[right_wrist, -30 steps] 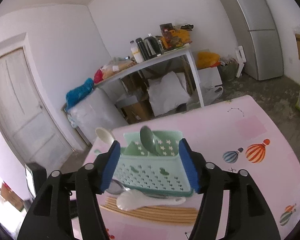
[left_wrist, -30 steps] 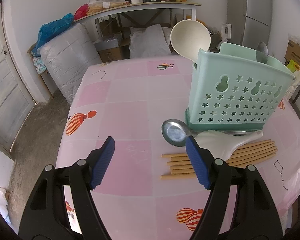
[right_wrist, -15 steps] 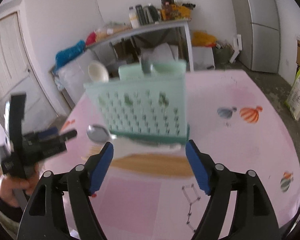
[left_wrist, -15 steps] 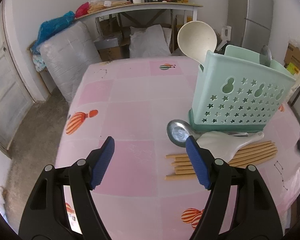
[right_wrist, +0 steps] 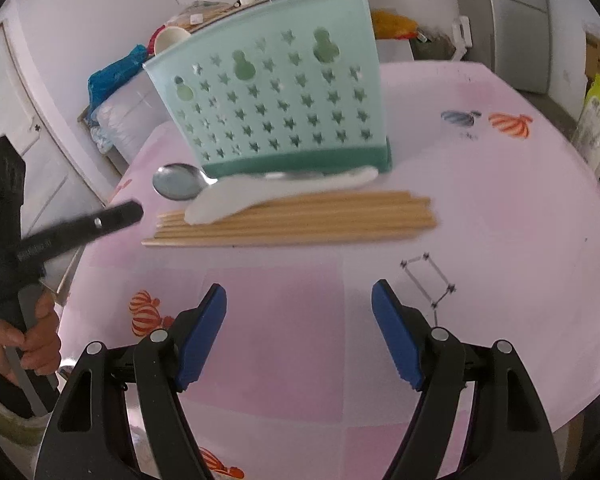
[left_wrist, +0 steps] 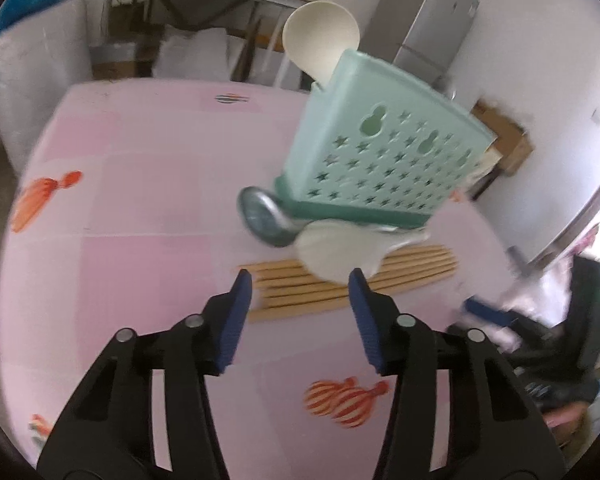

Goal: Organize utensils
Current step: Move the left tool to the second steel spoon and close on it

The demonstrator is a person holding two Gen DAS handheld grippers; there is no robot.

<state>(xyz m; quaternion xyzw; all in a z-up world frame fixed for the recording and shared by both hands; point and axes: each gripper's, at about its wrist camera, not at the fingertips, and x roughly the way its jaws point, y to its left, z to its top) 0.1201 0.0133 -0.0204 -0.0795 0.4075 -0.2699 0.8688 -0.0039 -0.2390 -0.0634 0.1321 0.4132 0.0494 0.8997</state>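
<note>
- The mint-green utensil holder (right_wrist: pixel 276 100) stood upright on the pink tablecloth (right_wrist: pixel 480 208), its star-punched wall facing both cameras; a cream ladle (left_wrist: pixel 320 46) rose bowl-up from its far left corner.
- A bundle of wooden chopsticks (right_wrist: pixel 300 220) lay flat just in front of the holder, long axis parallel to its front wall, running left to right across the right wrist view.
- A white rice paddle (right_wrist: pixel 260 196) rested across the chopsticks, blade to the left, handle pointing right along the holder's base.
- A steel spoon (right_wrist: pixel 178 186) lay beside the paddle, bowl at the holder's left corner, handle tucked rightward against the base.
- The left gripper (left_wrist: pixel 300 296) hovered over the chopsticks' left end, jaws spread and holding nothing.
- The right gripper (right_wrist: pixel 299 312) hung above bare cloth nearer the table edge, jaws wide apart, empty.
</note>
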